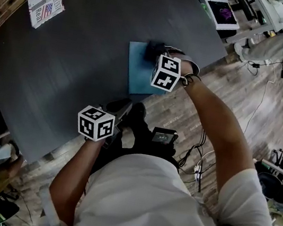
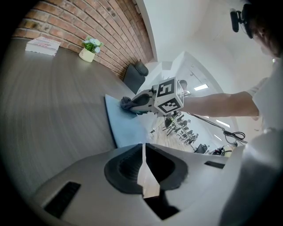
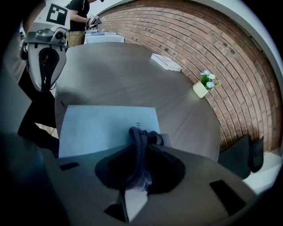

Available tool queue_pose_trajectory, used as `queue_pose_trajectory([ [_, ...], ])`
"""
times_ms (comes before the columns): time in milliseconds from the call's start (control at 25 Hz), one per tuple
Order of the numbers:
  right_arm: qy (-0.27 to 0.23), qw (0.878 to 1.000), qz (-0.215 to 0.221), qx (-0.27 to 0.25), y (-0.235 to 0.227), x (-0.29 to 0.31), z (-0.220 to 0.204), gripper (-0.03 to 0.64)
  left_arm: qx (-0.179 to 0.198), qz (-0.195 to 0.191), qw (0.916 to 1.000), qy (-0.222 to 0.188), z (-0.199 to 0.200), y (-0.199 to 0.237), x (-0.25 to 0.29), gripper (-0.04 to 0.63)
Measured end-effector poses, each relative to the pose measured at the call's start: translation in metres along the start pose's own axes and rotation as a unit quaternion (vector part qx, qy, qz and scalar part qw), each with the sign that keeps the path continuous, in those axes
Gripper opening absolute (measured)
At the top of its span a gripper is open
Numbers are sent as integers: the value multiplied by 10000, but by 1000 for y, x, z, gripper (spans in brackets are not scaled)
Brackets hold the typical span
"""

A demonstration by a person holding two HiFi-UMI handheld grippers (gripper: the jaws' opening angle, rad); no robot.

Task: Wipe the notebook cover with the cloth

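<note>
Right gripper is clamped on the dark cloth, which touches the blue notebook lying at the table edge. Left gripper, jaws together and empty, is near that table edge.

Light-blue notebook, closed, flat on dark table near edge. Dark cloth, bunched, pinched between jaws of right gripper, touching notebook cover near one corner.
</note>
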State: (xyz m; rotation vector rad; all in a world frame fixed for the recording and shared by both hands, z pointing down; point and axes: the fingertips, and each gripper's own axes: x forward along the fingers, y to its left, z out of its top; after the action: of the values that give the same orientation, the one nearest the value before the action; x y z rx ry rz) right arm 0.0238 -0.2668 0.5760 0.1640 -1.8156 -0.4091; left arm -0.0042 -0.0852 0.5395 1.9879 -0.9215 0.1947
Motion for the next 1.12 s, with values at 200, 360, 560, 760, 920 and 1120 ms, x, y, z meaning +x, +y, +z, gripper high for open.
queue_pose_trajectory([
  [200, 36, 10000, -2, -2, 7, 1, -2, 81, 19, -47, 10000, 17, -2, -1, -1, 29],
  [360, 36, 10000, 72, 8, 17, -1, -2, 81, 32, -68, 10000, 33, -3, -3, -1, 29],
  [560, 34, 9999, 145, 35, 28, -4, -3, 81, 64, -113, 9999, 49, -5, -8, 0, 29],
  [760, 11, 9998, 176, 65, 38, -8, -3, 81, 100, -142, 9998, 71, -8, -12, 0, 29],
  [920, 8, 9997, 219, 87, 44, -10, -3, 81, 122, -161, 9998, 90, -10, -14, -1, 29],
  [1120, -17, 9995, 265, 142, 53, -12, -5, 81, 166, -199, 9996, 104, -11, -18, 1, 29],
])
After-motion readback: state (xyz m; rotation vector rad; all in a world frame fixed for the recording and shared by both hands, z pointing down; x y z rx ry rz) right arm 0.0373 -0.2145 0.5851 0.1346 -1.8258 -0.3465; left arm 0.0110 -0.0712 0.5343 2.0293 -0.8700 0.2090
